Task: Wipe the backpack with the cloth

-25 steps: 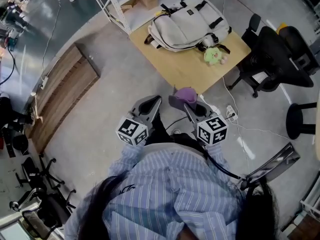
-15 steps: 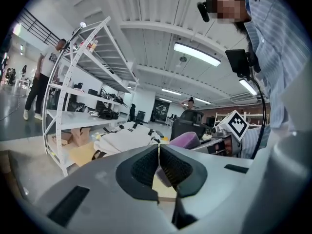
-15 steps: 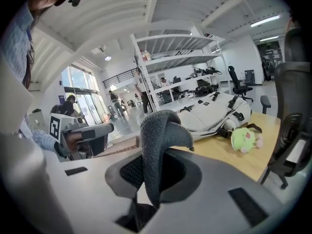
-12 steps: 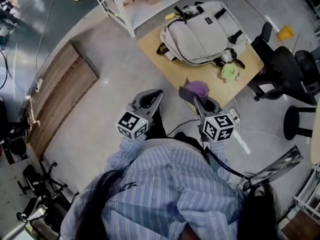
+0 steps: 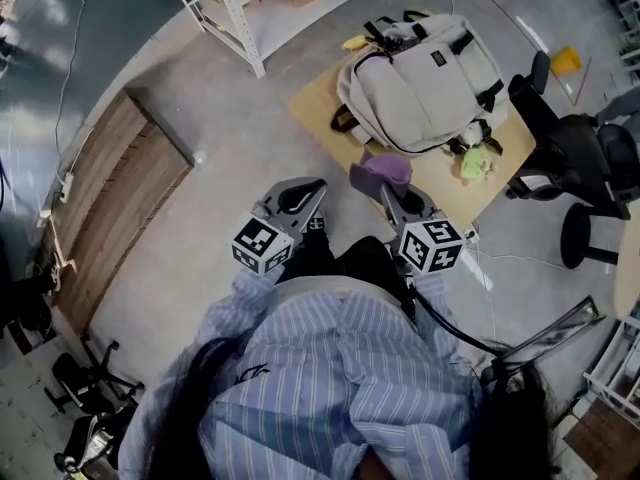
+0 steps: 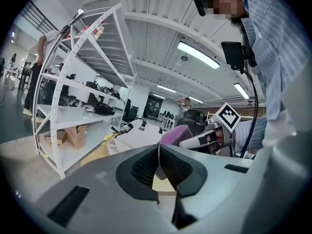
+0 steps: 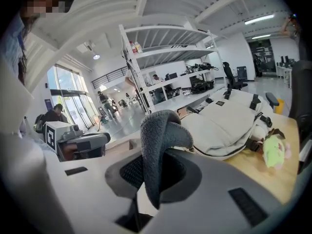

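Standing short of the bench [image 5: 318, 106], a person holds the right tongs [image 5: 372, 180] pinched on a purple cloth [image 5: 388, 167] — the left tongs [image 5: 308, 193] are pressed together, empty. The beige backpack [image 5: 430, 73] lies on the bench, well ahead of the cloth; wiping looks not yet begun.

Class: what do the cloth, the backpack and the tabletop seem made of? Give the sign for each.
Cloth: soft napped textile, perhaps microfibre; fuzzy surface, limp fold.
Backpack: matte off-white woven fabric, likely synthetic; creased and slumping.
Tabletop: pale wood or wood-look laminate; smooth tan face, cannot tell which.
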`<state>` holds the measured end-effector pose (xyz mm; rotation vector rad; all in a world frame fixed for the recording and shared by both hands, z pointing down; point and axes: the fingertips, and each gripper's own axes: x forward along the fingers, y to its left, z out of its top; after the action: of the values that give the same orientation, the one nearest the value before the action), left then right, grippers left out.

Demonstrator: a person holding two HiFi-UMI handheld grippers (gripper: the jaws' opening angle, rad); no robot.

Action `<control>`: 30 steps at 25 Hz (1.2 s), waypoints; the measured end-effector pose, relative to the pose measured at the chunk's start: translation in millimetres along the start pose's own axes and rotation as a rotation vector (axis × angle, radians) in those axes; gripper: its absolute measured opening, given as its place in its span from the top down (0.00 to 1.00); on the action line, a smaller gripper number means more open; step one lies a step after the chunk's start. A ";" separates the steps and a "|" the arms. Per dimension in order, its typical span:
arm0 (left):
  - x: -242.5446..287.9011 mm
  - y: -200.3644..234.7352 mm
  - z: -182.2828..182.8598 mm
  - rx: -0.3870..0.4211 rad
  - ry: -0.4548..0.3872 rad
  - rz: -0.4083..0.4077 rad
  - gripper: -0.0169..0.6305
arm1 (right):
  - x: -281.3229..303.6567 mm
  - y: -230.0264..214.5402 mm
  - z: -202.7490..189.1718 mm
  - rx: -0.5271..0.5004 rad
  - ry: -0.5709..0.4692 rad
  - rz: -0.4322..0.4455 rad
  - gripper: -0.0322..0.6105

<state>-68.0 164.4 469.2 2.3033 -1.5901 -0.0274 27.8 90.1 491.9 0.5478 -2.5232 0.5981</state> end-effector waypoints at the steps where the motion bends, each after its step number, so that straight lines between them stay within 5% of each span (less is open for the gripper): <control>1: 0.2 4.8 1.2 -0.005 -0.003 -0.001 0.95 | 6.6 1.3 3.2 -0.012 0.008 0.002 0.89; 17: 12.0 52.3 13.3 -0.077 -0.015 0.053 0.95 | 197.2 -39.1 119.9 -0.078 0.040 0.002 0.89; 26: 6.5 70.0 5.1 -0.108 0.002 0.093 0.95 | 265.2 -80.9 117.2 -0.106 0.155 -0.165 0.89; 30: 3.8 72.7 0.6 -0.113 0.011 0.093 0.95 | 255.9 -82.2 101.6 -0.087 0.146 -0.148 0.89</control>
<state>-132.5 137.9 490.2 2.1389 -1.6454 -0.0797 -174.8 -96.1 574.6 0.6293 -2.3349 0.4545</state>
